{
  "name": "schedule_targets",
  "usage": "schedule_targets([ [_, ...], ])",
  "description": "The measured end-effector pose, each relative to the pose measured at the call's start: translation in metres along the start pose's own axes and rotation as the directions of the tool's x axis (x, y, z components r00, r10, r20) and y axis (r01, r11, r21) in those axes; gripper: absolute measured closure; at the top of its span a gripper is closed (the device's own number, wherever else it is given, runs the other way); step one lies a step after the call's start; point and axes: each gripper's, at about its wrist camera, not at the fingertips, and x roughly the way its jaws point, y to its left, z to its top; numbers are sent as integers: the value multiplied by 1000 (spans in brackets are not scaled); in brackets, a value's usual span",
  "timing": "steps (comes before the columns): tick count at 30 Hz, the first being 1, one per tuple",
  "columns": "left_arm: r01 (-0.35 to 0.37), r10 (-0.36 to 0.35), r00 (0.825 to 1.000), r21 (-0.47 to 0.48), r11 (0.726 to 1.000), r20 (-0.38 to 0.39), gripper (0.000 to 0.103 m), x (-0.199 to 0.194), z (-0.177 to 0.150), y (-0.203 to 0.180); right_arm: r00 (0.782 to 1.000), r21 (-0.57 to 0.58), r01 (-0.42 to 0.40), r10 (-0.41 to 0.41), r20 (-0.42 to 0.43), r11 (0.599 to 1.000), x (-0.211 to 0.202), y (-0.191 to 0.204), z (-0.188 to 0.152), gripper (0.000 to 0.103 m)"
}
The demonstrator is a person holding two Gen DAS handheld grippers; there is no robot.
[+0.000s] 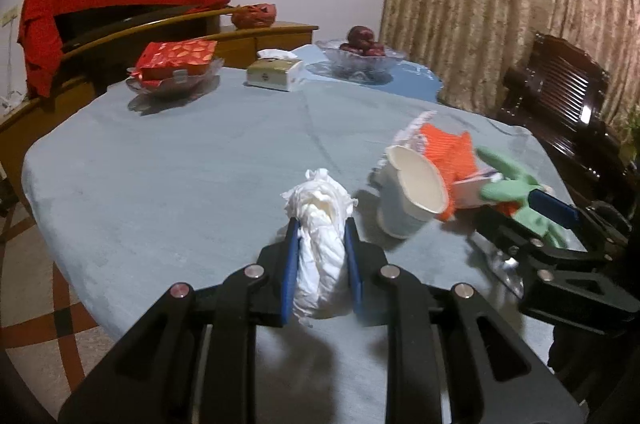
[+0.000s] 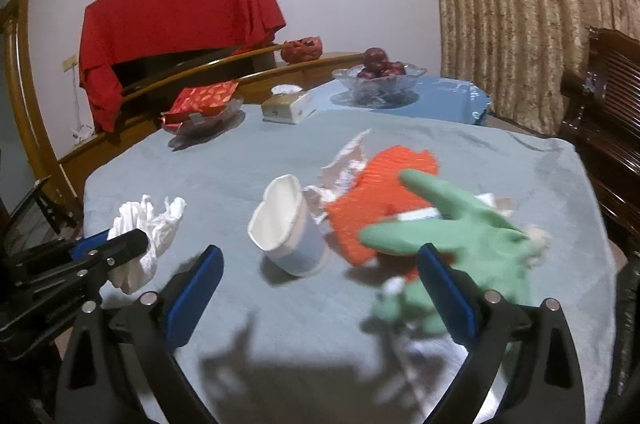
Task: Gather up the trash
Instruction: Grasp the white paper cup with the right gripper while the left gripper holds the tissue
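Crumpled paper tissue [image 1: 320, 248] — matt tablecloth [image 1: 160, 191]

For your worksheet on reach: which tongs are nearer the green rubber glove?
Right. The right tongs stand open beside the green rubber glove; the left tongs grip a crumpled tissue farther away.

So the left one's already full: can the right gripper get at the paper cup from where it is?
Probably yes. The right gripper stands open, the crushed paper cup lies just ahead between its fingers' line, with bare tablecloth before it. The green glove crowds only the right finger.
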Motion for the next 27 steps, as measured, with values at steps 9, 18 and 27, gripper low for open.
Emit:
schedule_targets([
  [9,-17,17,1000,-35,999,-4,82,14,0,22,998,-5,-8,8,-70,1000,49,20,-1,30],
  [18,-28,28,1000,-46,999,-10,82,25,1,30,993,5,-17,17,-118,1000,66,19,-3,60],
  [27,-16,16,1000,-26,1000,-2,82,21,4,20,992,-5,-41,40,-118,999,51,17,1,83],
])
